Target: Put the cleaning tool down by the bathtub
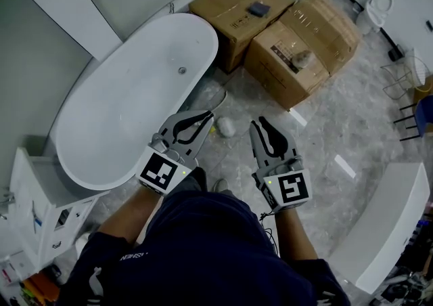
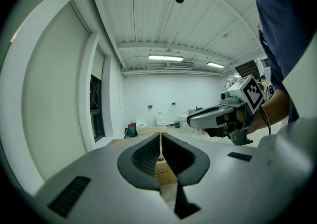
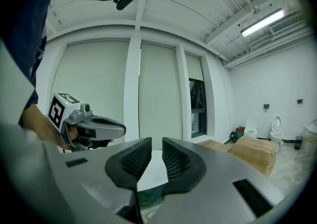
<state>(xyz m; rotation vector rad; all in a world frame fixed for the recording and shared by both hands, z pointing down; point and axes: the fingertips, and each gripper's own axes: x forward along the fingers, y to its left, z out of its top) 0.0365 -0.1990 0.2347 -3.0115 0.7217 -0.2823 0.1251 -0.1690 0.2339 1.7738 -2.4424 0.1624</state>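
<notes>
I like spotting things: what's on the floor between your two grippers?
Head view: a small pale round lump on the floor, between left gripper and right gripper.

- The left gripper is held out in front of the body, pointing forward and close to level. Its marker cube sits at the rear, facing up.
- Its dark ribbed pads meet at the tips with only a hairline between them, and nothing is gripped.
- The right gripper is held beside the left one, roughly parallel to it and apart from it, at about the same height.
- The right gripper's pads stand a little apart, leaving a narrow gap with nothing in it.
- The bare left forearm and right forearm reach forward from dark blue sleeves.
- The right hand wraps the handle under its cube.
</notes>
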